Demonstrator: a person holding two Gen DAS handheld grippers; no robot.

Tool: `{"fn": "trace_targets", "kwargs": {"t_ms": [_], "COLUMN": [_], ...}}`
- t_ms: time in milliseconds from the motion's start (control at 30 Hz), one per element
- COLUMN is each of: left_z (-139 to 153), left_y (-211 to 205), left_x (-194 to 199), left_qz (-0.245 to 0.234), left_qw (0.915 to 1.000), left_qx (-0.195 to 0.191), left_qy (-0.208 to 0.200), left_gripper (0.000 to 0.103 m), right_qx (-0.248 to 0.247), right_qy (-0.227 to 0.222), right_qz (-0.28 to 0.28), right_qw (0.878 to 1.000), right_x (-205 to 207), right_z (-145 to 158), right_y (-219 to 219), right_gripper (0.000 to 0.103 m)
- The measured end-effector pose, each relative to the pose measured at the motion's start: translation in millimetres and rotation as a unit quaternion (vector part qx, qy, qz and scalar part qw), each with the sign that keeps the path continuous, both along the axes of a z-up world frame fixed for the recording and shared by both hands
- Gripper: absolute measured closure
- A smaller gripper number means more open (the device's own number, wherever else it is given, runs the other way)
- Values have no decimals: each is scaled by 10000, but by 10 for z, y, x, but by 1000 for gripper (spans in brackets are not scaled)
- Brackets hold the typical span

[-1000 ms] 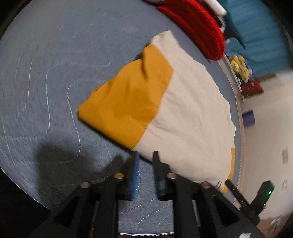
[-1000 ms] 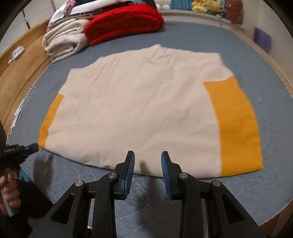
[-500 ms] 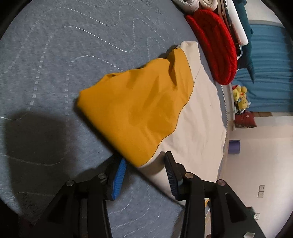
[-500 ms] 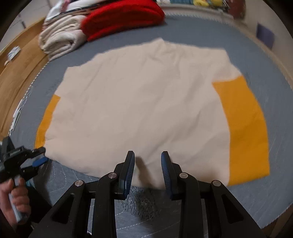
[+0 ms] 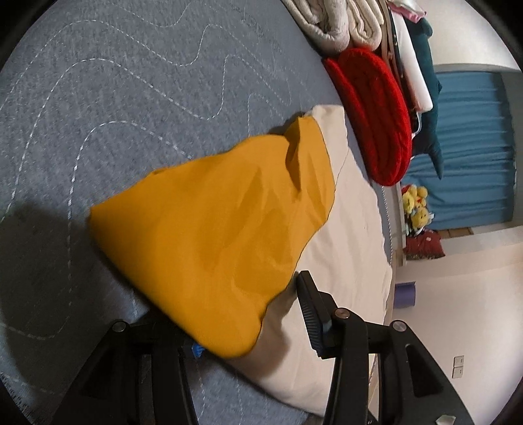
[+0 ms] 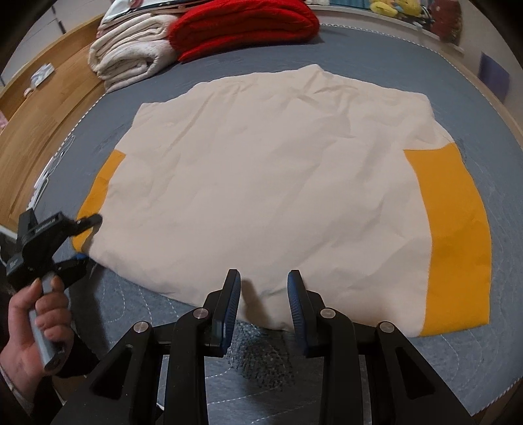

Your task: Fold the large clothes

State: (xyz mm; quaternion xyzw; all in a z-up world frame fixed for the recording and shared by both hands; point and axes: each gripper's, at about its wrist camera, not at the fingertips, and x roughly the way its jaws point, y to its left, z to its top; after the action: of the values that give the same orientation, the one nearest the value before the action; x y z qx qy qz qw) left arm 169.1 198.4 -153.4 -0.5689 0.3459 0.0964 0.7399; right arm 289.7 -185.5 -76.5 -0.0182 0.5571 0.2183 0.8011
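Observation:
A large cream garment [image 6: 268, 183] with orange sleeves lies flat on the grey quilted bed. My left gripper [image 5: 251, 320] is open, its jaws astride the near corner of the orange sleeve [image 5: 222, 229]; one finger is hidden under the cloth. In the right wrist view the left gripper [image 6: 81, 242] sits at the garment's left orange sleeve [image 6: 98, 193]. My right gripper [image 6: 263, 294] is open, its jaws either side of the garment's near hem. The other orange sleeve [image 6: 454, 235] lies at the right.
A folded red knit [image 6: 245, 26] and a stack of cream towels [image 6: 130, 59] lie at the bed's far side. A wooden floor [image 6: 36, 108] is on the left. Plush toys [image 5: 415, 206] and a blue curtain [image 5: 474, 147] are beyond the bed.
My left gripper has closed in on the orange sleeve and opened wider, its jaws now astride the sleeve corner. My right gripper has edged forward to the near hem.

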Motion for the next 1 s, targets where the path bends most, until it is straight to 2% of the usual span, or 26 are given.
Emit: {"fn": "trace_targets", "kwargs": {"t_ms": [67,233,467,600,667,733,833,933,1000], "left_z": [-8,38,670,983,1190,1441,1660,1712,1676], "left_y": [0,-3,-68,27,102,149,164,79,-40], "left_x": [13,37,-32,-185,-274,-383,-551,-705,-728], "left_qz": [44,-66,-311,-413,-486,-627,-767,-861,-939], "left_qw": [10000,10000,9955,9913,9862,9760,9651,9581,9540], "left_qx": [4,42,848,1247,1583,2081,2496,2718,2831], "left_qy": [-35,0,-289,-123,3,145,219,262,305], "left_gripper": [63,90,94,95,95,96,96,96,96], "right_qx": [-16,-65,-17,110,194,210,183,162,73], "right_qy": [-29,-131,-329,-624,-753,-842,-839,-738,-485], "right_qz": [70,187,117,116,196,336,555,812,1020], "right_qw": [10000,9997,9994,9979,9968,9957,9948,9938,9936], "right_x": [-13,-35,9,-3,-19,-44,-107,-189,-238], "right_z": [8,20,86,232,320,377,391,327,171], "right_y": [29,71,114,178,245,344,513,705,847], "right_gripper": [72,72,72,72,72,72,72,72,72]}}
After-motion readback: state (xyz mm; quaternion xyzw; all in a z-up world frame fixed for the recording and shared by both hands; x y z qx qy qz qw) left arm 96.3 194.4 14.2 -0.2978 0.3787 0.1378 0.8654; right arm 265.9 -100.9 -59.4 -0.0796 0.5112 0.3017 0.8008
